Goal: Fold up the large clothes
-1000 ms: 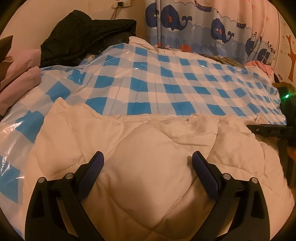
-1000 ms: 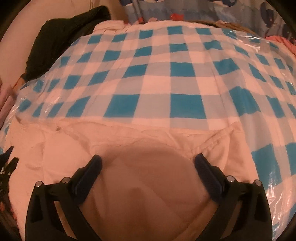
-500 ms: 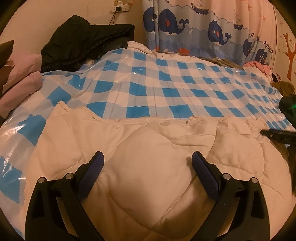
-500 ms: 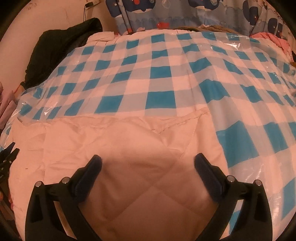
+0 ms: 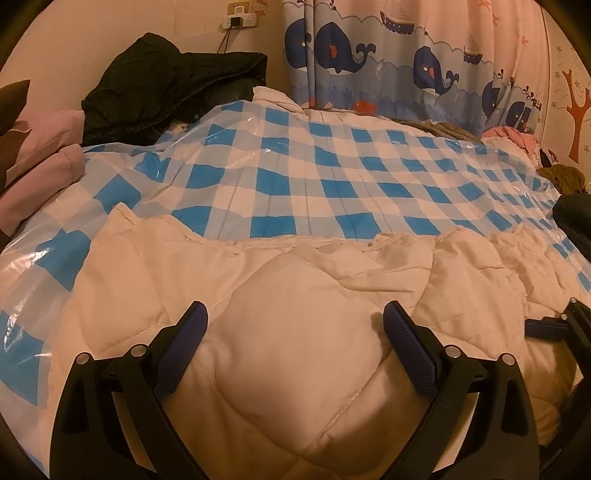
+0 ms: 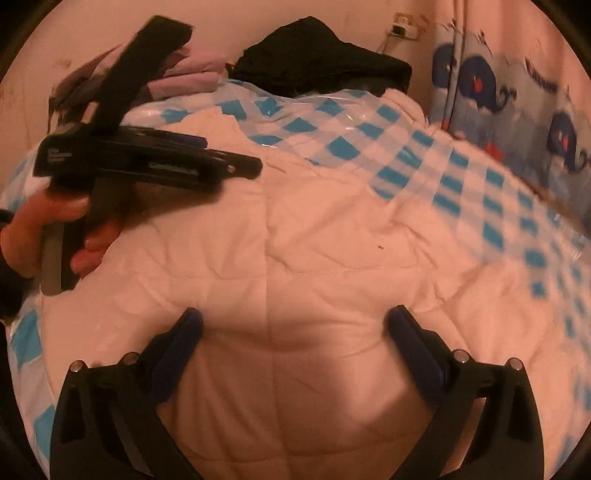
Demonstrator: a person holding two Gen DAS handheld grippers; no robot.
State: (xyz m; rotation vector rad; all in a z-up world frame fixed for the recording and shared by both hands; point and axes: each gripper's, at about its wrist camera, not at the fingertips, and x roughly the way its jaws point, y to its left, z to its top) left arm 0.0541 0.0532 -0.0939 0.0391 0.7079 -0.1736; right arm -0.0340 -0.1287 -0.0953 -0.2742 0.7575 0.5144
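A large cream quilted garment (image 5: 295, 295) lies spread flat on a blue-and-white checked plastic sheet (image 5: 295, 155). It also fills the right wrist view (image 6: 314, 240). My left gripper (image 5: 295, 325) is open and empty, just above the garment's padded middle. My right gripper (image 6: 293, 325) is open and empty over the garment. In the right wrist view the left gripper's body (image 6: 147, 162) shows from the side at upper left, held by a hand (image 6: 44, 229). The right gripper's fingertip (image 5: 546, 326) shows at the right edge of the left wrist view.
A black jacket (image 5: 173, 85) is heaped at the back by the wall. Folded pink clothes (image 5: 40, 155) lie at far left. A whale-print curtain (image 5: 406, 62) hangs behind. More clothes (image 5: 517, 136) pile at far right. A wall socket (image 5: 238, 20) is above.
Both grippers have pulled back from the garment's far edge. The right gripper has swung left, so the left gripper and hand now fill its upper left. Both stay open.
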